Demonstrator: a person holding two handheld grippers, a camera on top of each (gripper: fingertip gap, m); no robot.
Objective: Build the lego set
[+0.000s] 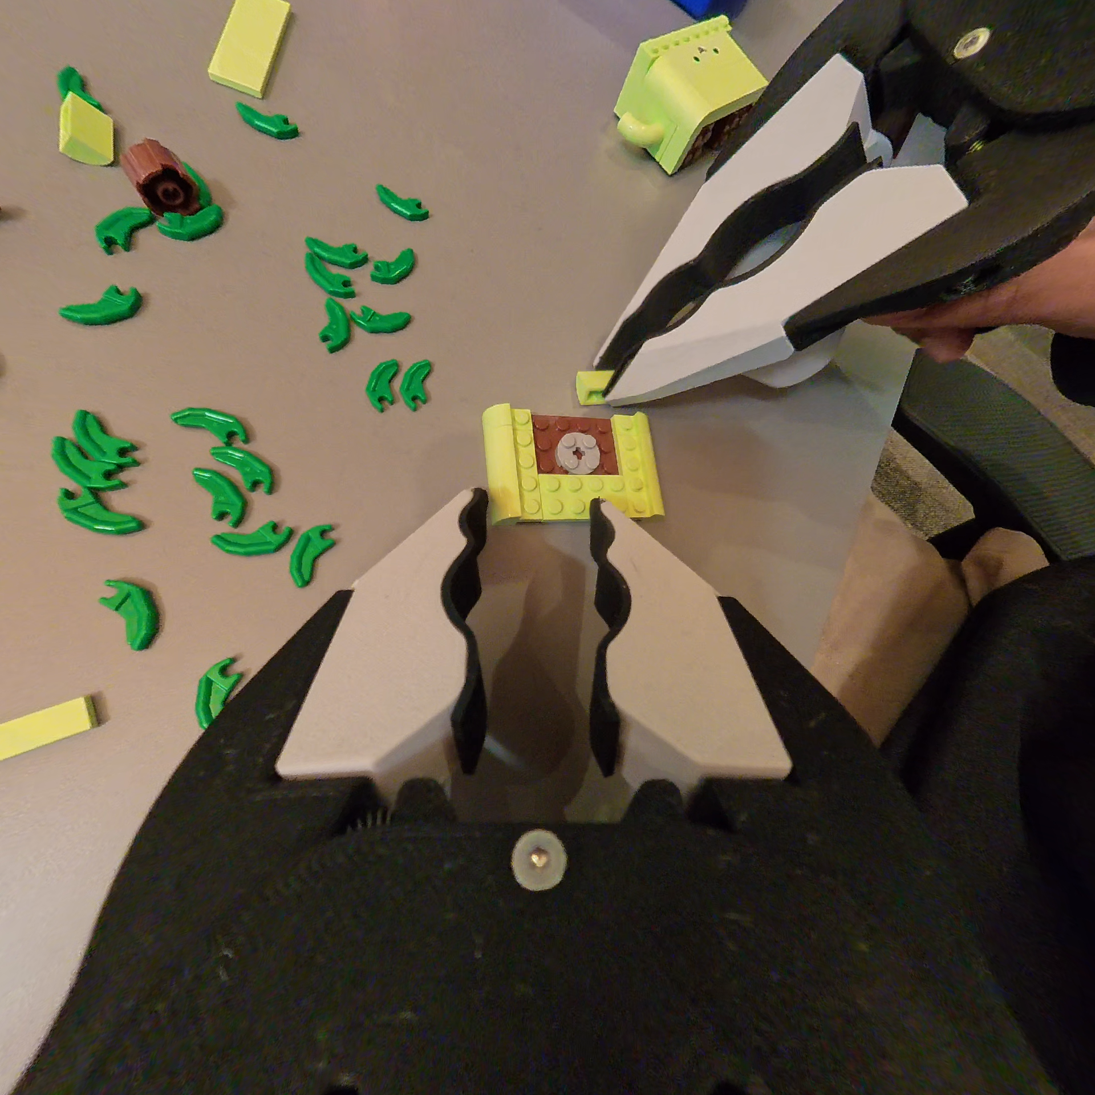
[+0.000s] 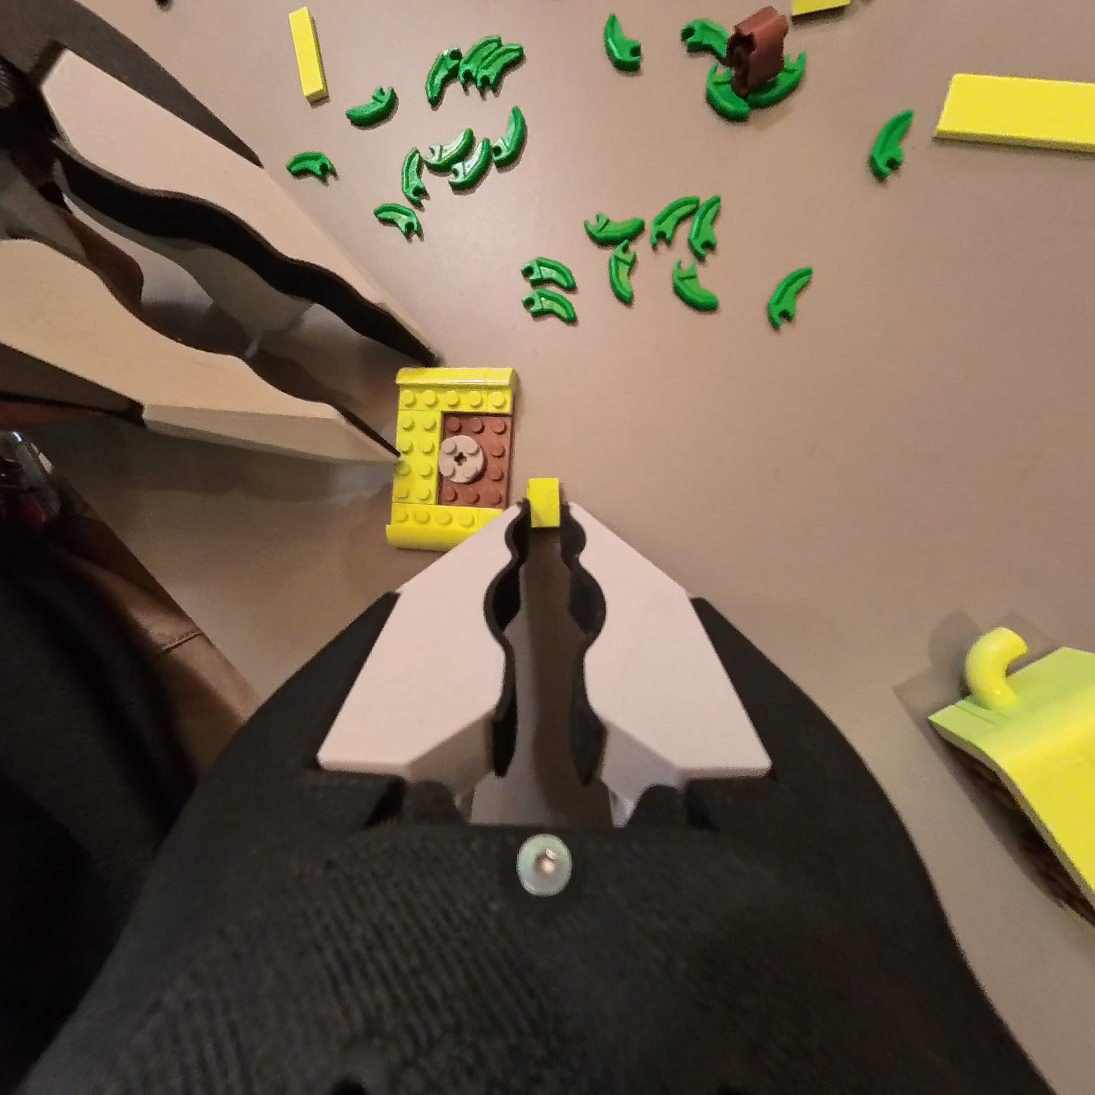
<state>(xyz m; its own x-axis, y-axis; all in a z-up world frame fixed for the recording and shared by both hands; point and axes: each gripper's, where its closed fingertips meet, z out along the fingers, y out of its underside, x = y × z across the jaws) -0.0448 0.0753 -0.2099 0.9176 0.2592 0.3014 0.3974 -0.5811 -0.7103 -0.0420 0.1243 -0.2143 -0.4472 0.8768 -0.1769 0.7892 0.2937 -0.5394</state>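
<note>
Nothing I can see carries readable writing; the pale green block only has tiny dark face-like marks on one side.

My left gripper (image 1: 538,506) is spread wide with nothing between its fingers, and its tips sit right at the near edge of the lime base plate (image 1: 572,468), which lies flat on the grey table (image 1: 503,237) straight ahead. The plate has a brown studded centre with a round grey piece (image 1: 577,453) on it.

My right gripper (image 2: 544,506) is clamped on a small lime brick (image 2: 543,502), pinched at the very fingertips. The base plate (image 2: 453,456) is just left of those tips, and I cannot tell whether brick and plate touch.

Beyond the left fingers and off to their left, green leaf pieces (image 1: 332,275) lie scattered, with a brown stump piece (image 1: 159,185) farther out and flat lime tiles (image 1: 250,47) at the far edge.

Only the left wrist view shows the whole pale green block (image 1: 690,89), far ahead to the right, and a hand (image 1: 1007,308) behind the right gripper. The right wrist view catches just that block's corner and curved hook (image 2: 992,663), near-right of its fingers.
</note>
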